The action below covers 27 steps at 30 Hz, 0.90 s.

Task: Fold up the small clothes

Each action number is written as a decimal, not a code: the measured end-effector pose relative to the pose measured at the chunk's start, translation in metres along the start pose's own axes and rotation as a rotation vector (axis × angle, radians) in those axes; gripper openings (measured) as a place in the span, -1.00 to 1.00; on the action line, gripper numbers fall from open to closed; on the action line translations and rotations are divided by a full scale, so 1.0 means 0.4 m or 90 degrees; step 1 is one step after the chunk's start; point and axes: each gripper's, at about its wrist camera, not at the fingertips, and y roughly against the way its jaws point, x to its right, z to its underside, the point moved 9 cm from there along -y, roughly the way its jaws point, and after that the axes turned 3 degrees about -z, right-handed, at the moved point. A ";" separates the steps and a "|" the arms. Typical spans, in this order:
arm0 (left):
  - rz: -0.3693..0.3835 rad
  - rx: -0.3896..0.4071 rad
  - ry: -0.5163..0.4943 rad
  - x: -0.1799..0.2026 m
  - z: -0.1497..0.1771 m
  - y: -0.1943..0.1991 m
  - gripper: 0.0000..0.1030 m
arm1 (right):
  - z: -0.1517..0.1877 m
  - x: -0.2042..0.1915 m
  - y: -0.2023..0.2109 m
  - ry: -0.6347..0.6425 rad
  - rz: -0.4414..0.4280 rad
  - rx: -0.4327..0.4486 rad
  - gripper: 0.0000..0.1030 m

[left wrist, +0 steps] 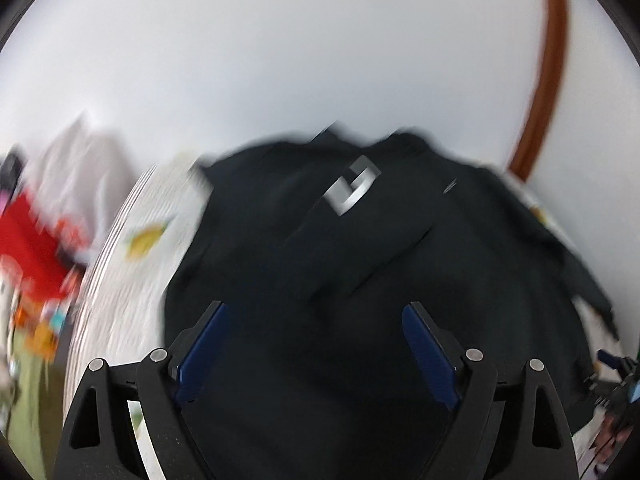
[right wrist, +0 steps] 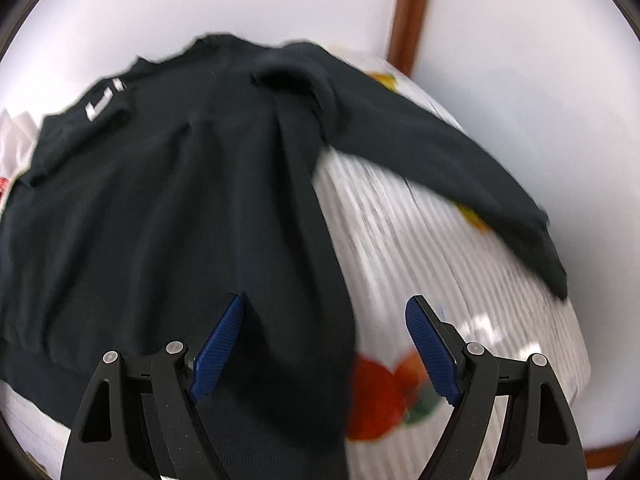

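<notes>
While both hang over the dark top [right wrist: 160,208], left gripper [left wrist: 316,308] spread wide and empty, right gripper [right wrist: 326,302] likewise

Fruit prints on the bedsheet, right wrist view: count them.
3 fruit prints: orange-red one between the gripper fingers, yellow one beside the sleeve, yellow one behind the sweater's shoulder. Sweater may hide more.

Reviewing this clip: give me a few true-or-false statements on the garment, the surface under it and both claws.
1. The dark sweater carries a white logo. True.
2. The left claw is clamped on a red towel. False: it is open above the sweater.
3. The sweater lies on a white striped cloth with fruit prints. True.
4. The right claw is shut. False: it is open, astride the sweater's edge.
5. One sleeve stretches out sideways over the cloth. True.
</notes>
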 end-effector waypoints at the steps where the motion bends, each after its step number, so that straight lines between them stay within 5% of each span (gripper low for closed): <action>1: -0.010 -0.012 0.008 -0.033 0.033 0.004 0.69 | 0.021 0.005 0.003 -0.012 -0.012 0.003 0.56; 6: -0.034 -0.079 0.054 -0.157 0.226 0.008 0.65 | 0.067 0.018 0.030 -0.059 -0.042 0.034 0.48; 13: 0.019 -0.074 0.064 -0.135 0.353 0.041 0.50 | 0.083 0.012 0.040 -0.058 -0.060 0.032 0.34; 16: 0.018 -0.063 0.066 -0.126 0.363 0.052 0.11 | 0.079 -0.001 0.040 -0.056 -0.079 0.028 0.02; 18: 0.001 -0.058 0.062 -0.127 0.359 0.054 -0.45 | 0.076 -0.017 0.043 -0.049 -0.104 0.028 -0.37; 20: -0.019 -0.056 0.054 -0.131 0.359 0.049 -0.81 | 0.077 -0.029 0.052 -0.037 -0.102 0.034 -0.48; 22: -0.001 -0.062 0.073 -0.142 0.362 0.054 -0.83 | 0.078 -0.038 0.069 -0.011 -0.081 0.048 -0.79; 27: 0.011 -0.065 0.065 -0.164 0.397 0.099 -0.84 | 0.111 -0.048 0.099 0.017 -0.086 0.042 -0.79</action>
